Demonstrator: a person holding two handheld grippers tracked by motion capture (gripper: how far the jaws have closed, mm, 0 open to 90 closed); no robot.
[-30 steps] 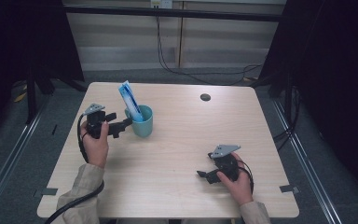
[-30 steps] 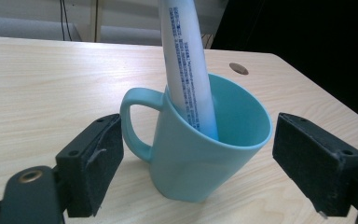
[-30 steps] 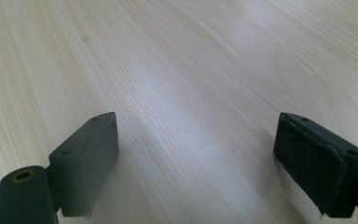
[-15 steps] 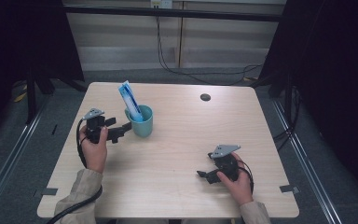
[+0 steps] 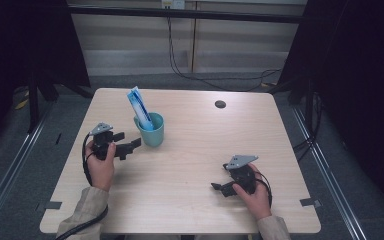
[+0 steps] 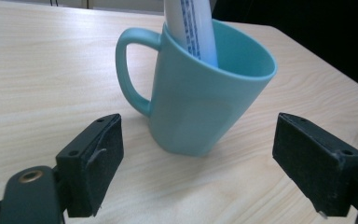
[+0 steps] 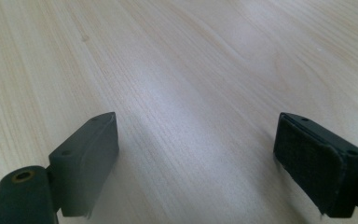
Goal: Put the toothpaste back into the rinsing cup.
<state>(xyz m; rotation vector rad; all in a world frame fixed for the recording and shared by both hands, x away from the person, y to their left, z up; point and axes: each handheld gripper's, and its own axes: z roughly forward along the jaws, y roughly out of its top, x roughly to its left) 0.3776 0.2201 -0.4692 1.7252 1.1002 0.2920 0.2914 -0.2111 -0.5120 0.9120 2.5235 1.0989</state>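
The pale wooden table [image 5: 190, 165] takes up most of the space, and everything here can be placed from the teal mug [image 5: 151, 131] standing on its left half, a little toward the far edge. A white-and-blue tube [image 5: 140, 107] stands in the mug, leaning against the rim on the handle side and sticking up well above it. Just beside the mug, on the person's near-left side of it, the left gripper [image 5: 130, 144] sits low with its jaws spread wide and nothing between them; in the left gripper view the mug [image 6: 200, 98] stands ahead of the pads, apart from both. Well away from the mug, toward the near right corner, the right gripper [image 5: 219, 189] rests low over bare wood, jaws likewise wide and empty. A small dark disc [image 5: 220, 104] lies far from the mug near the back edge. The risk, as I judge it, is the tall tube: it makes the mug top-heavy, so a jaw that nudges the wall or catches the handle off-centre could tip it or slide it away.
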